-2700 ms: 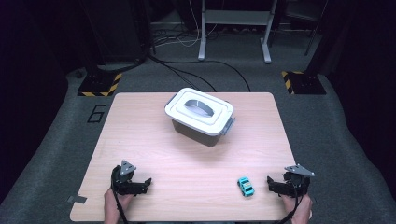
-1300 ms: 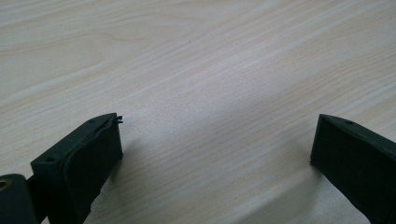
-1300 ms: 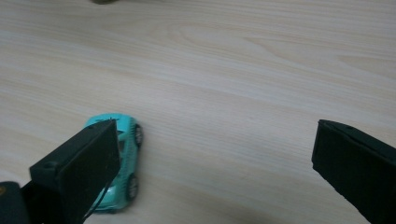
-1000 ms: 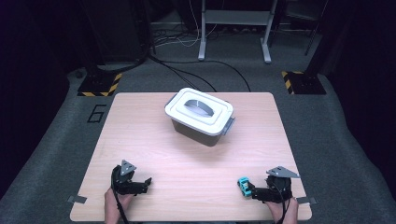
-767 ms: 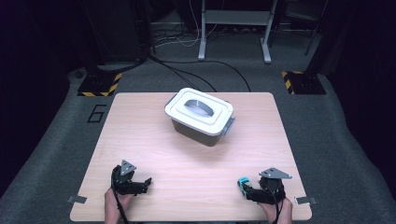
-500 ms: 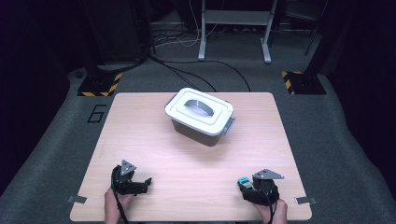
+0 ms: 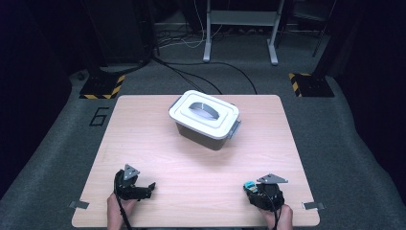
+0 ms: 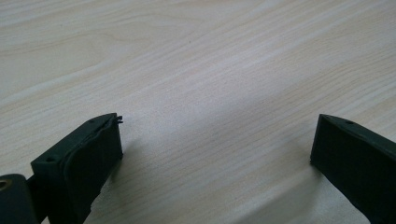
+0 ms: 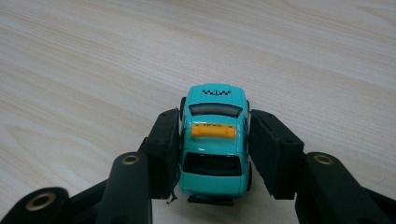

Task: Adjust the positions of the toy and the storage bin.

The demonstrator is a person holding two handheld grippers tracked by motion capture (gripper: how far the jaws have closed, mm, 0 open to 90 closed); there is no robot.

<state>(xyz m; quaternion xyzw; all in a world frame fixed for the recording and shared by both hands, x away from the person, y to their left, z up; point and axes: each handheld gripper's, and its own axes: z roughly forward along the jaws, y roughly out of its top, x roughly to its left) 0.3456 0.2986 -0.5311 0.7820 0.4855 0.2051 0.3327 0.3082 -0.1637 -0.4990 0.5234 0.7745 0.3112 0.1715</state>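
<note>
Lidded bin (image 7: 205, 120) sits mid-table, well apart from toy taxi (image 9: 214, 140).

- A grey plastic storage box with a white clip-on lid (image 7: 205, 119) stands near the far edge of the table, about midway along it, turned slightly askew.
- The light wooden table (image 7: 143, 139) stands on grey carpet (image 7: 57, 143).
- Small strips of grey tape (image 7: 78, 204) mark both near corners.
</note>
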